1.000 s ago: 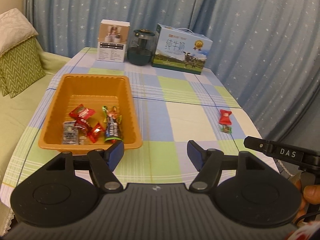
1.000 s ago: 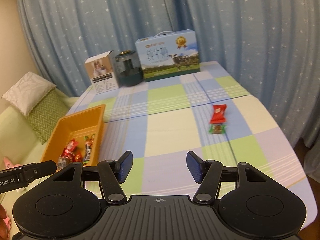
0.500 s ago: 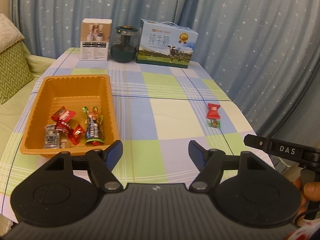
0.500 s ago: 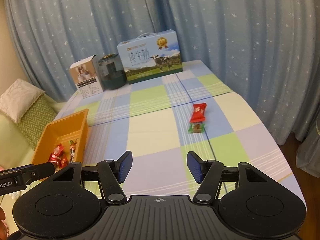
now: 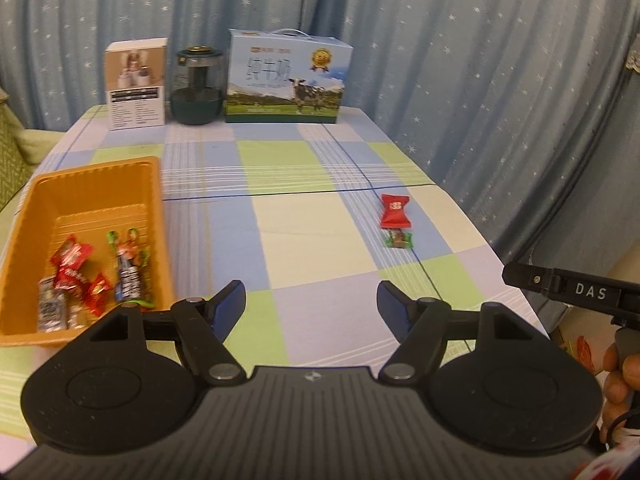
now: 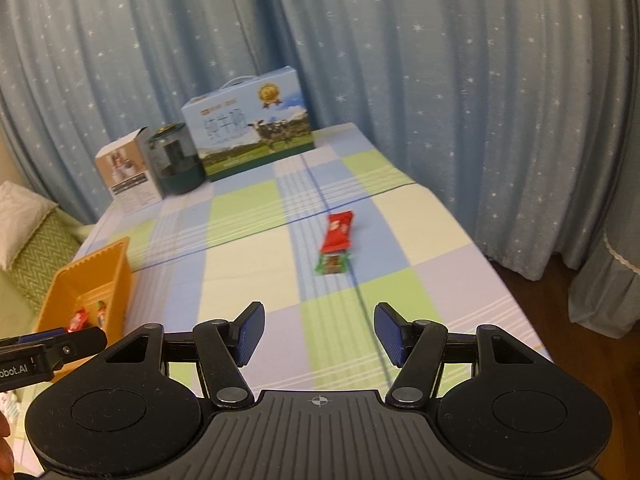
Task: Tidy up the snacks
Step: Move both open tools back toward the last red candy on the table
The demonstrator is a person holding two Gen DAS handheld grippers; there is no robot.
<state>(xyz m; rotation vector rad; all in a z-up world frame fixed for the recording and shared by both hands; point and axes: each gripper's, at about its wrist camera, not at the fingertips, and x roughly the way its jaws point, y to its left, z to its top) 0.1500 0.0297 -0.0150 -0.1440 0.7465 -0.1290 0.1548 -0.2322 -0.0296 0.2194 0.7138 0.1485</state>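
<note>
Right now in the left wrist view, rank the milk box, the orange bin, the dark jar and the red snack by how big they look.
1. orange bin, though nearness to the camera enlarges it
2. milk box
3. dark jar
4. red snack

This is a room in a home, a living or dining space. A table covered in a checked cloth of pale blue, green and lilac squares (image 5: 304, 216) fills the middle, and floor-length blue curtains printed with small white stars (image 5: 460, 60) hang behind it and along its right edge. Past the table's left edge sits a soft green seat with a green zigzag-patterned cushion (image 6: 38, 252) and a cream pillow (image 6: 16, 210). Along the far edge stand household goods: a blue carry-handle milk carton pictured with cows (image 5: 286, 80), a dark green glass jar (image 5: 197, 88) and a small white product box (image 5: 136, 82). Dark wooden flooring (image 6: 556, 280) shows at right.
</note>
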